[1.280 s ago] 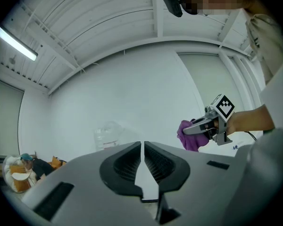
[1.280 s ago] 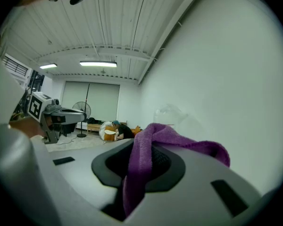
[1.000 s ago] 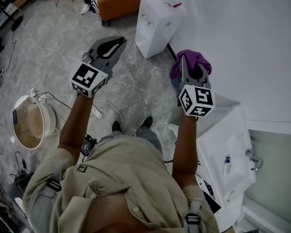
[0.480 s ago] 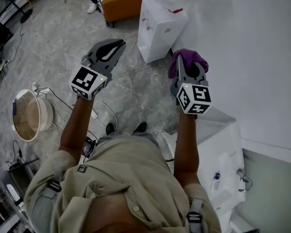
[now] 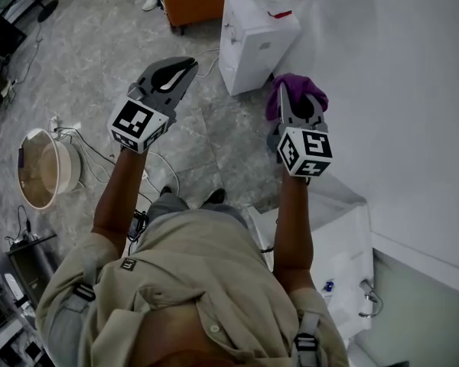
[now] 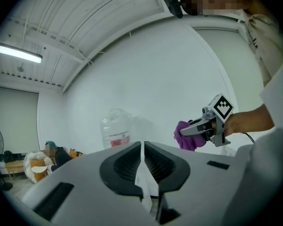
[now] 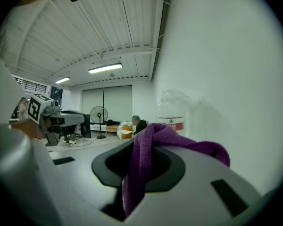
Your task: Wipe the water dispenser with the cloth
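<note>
Pinching the purple cloth (image 7: 137,171) between its jaws, the right gripper (image 5: 295,102) hangs near the white wall (image 5: 398,67). The left gripper (image 6: 142,148), jaws pressed together on nothing, hangs beside it. The water dispenser (image 5: 254,43) stands ahead against that wall, apart from both.

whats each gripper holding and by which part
The right gripper is shut on the purple cloth, pinched at a bunched fold, the rest draped over its jaws. The left gripper is shut with nothing between its jaws.
</note>
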